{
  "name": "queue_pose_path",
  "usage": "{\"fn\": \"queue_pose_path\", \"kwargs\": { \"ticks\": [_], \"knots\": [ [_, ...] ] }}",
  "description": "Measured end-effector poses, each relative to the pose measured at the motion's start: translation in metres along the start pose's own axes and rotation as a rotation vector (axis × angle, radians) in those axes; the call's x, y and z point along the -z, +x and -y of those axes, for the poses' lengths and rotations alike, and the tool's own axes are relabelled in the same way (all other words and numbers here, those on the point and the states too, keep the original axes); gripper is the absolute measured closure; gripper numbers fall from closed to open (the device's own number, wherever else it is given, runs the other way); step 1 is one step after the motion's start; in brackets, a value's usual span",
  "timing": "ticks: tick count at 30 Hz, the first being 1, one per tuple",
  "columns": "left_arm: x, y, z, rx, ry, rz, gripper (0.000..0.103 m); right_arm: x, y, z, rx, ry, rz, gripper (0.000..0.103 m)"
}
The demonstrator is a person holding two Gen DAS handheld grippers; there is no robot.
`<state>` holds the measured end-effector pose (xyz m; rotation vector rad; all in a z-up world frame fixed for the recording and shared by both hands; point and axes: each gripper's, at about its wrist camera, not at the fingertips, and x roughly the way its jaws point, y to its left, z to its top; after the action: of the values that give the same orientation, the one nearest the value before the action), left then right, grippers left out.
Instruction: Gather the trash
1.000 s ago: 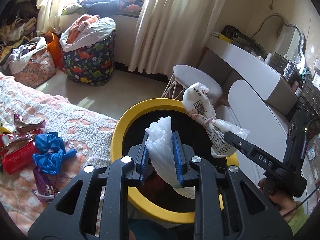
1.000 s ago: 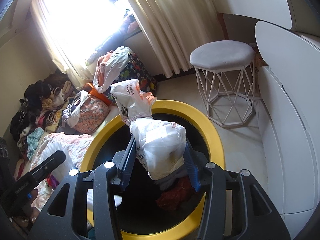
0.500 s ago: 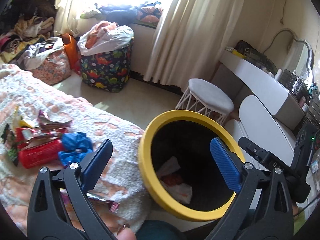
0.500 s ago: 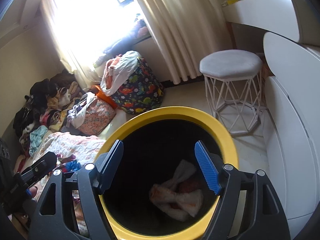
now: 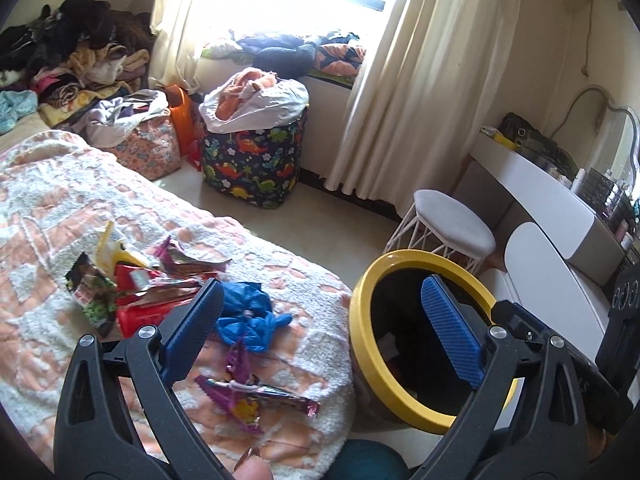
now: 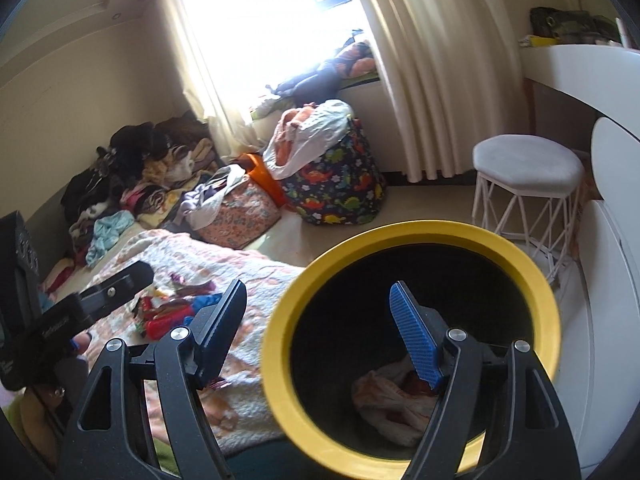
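A black bin with a yellow rim (image 5: 362, 360) stands on the floor beside the bed; it also shows in the right wrist view (image 6: 536, 280). White bags (image 6: 394, 402) lie at its bottom. My left gripper (image 5: 320, 328) is open and empty, straddling the bed edge and the bin. My right gripper (image 6: 320, 320) is open and empty above the bin's left rim. On the blanket lie a blue bag (image 5: 250, 316), red wrappers (image 5: 148, 294), and a purple wrapper (image 5: 248, 394). The left gripper also shows in the right wrist view (image 6: 100, 300).
A white stool (image 5: 450, 228) stands behind the bin. A dinosaur-print hamper (image 5: 252, 160) and a pink bag (image 5: 146, 148) sit by the window. A white dresser (image 5: 552, 208) is on the right. Clothes (image 5: 68, 52) are piled at the far left.
Both grippers opened and dropped their white bags into the bin. Both have pulled back and swung left, toward the bed and its litter.
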<state>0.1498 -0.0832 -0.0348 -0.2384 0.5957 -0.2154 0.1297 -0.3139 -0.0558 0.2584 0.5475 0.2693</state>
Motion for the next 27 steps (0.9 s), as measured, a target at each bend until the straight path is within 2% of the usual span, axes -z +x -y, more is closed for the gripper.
{"fn": "queue_pose_path", "kwargs": {
  "ticks": [11,19,24,27],
  "knots": [
    [-0.003,-0.015,-0.047,-0.061,-0.097,0.021,0.012,0.016,0.009,-0.043,-0.079,-0.115,-0.065,0.031],
    [0.005,-0.025,-0.084,-0.103,-0.151,0.003,0.012,0.033,0.023,-0.076,-0.140,-0.214,-0.144,0.032],
    [0.009,-0.029,-0.100,-0.108,-0.166,-0.015,0.013,0.046,0.037,-0.098,-0.167,-0.286,-0.209,0.042],
    [0.011,-0.030,-0.107,-0.085,-0.165,-0.038,0.029,0.054,0.045,-0.106,-0.174,-0.314,-0.239,0.048]
  ]
}}
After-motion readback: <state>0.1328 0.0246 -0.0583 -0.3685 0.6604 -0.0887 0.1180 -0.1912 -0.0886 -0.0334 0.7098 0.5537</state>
